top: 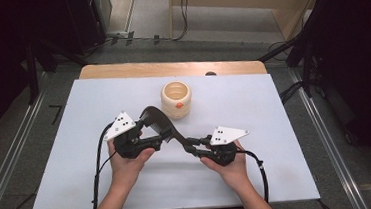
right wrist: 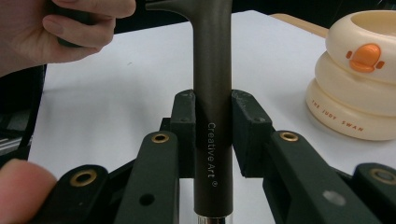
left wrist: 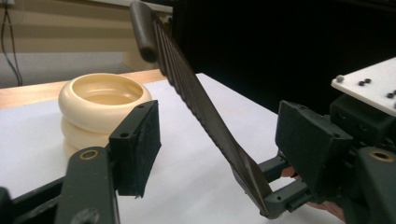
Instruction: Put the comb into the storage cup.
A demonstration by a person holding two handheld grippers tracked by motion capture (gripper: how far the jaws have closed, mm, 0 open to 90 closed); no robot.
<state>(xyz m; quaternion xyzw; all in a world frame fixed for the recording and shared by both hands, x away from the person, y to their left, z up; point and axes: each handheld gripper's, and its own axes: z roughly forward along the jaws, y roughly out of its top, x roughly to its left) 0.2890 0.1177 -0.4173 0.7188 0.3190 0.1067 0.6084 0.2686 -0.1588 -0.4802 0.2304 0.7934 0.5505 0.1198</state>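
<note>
The dark-handled tool point(top: 176, 135) is pinched at its handle end by the right gripper point(top: 195, 147), jaws clamped on both sides of the shaft where "Creative Art" is printed, seen up close in the right gripper view point(right wrist: 212, 140). From there the tool is held up off the white table point(top: 279, 177), slanting toward the left gripper point(top: 163, 139). In the left gripper view the ribbed flat side point(left wrist: 205, 112) is seen running between the jaws, but it's not touched by either pad, so nothing's gripped there. Farther back, a cream ring-stacked cup point(top: 176, 99) with an orange duck bill is parked on the table.
</note>
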